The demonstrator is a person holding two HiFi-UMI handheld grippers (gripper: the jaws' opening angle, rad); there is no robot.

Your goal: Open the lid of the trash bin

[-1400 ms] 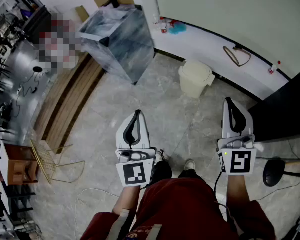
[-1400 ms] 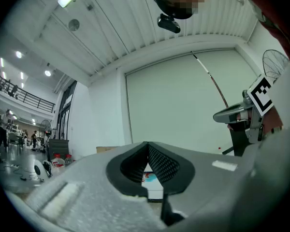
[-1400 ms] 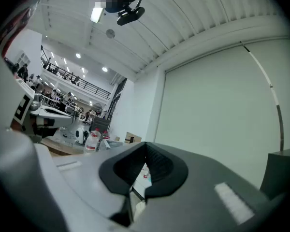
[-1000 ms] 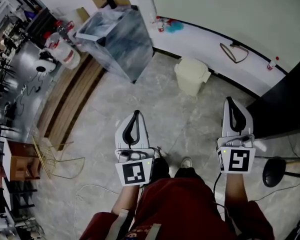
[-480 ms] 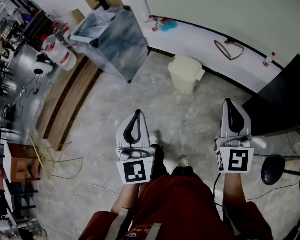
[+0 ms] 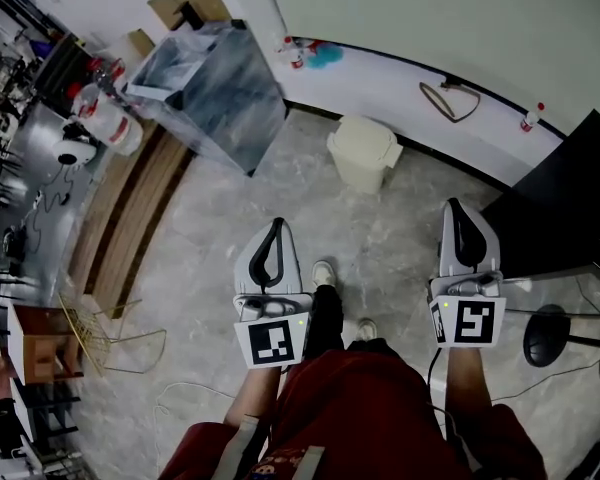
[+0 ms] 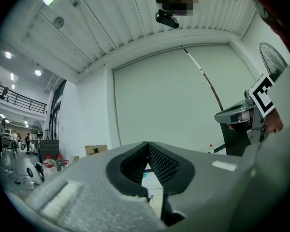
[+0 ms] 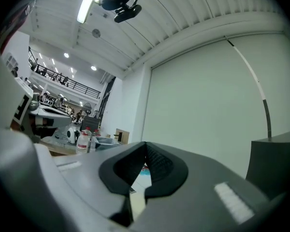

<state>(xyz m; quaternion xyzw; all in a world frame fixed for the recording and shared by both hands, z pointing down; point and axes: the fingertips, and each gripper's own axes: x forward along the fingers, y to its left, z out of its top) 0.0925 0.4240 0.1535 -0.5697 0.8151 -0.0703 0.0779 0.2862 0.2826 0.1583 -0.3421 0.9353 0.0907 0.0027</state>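
Observation:
In the head view the small cream trash bin point(image 6: 363, 153) stands on the marble floor by the white ledge, lid down. It is ahead of both grippers and well apart from them. My left gripper point(image 6: 274, 226) is held level at waist height, its jaws closed with nothing between them point(image 7: 147, 145). The right gripper point(image 6: 458, 206) is level beside it, and its tips also meet on nothing point(image 8: 145, 144). The bin does not show in either gripper view, where the jaws hide the floor. The person's feet point(image 6: 323, 274) are between the grippers.
A large bin lined with clear plastic point(image 6: 205, 88) stands at the back left, with water bottles point(image 6: 105, 123) beside it. A black cabinet point(image 6: 570, 198) and a fan base point(image 6: 550, 338) are on the right. A wire rack point(image 6: 100, 328) lies at the left. A hanger point(image 6: 448, 98) rests on the ledge.
The person has stepped forward. In the head view the bin and the rest of the room have slid left. Both grippers stay shut and keep their place in the frame.

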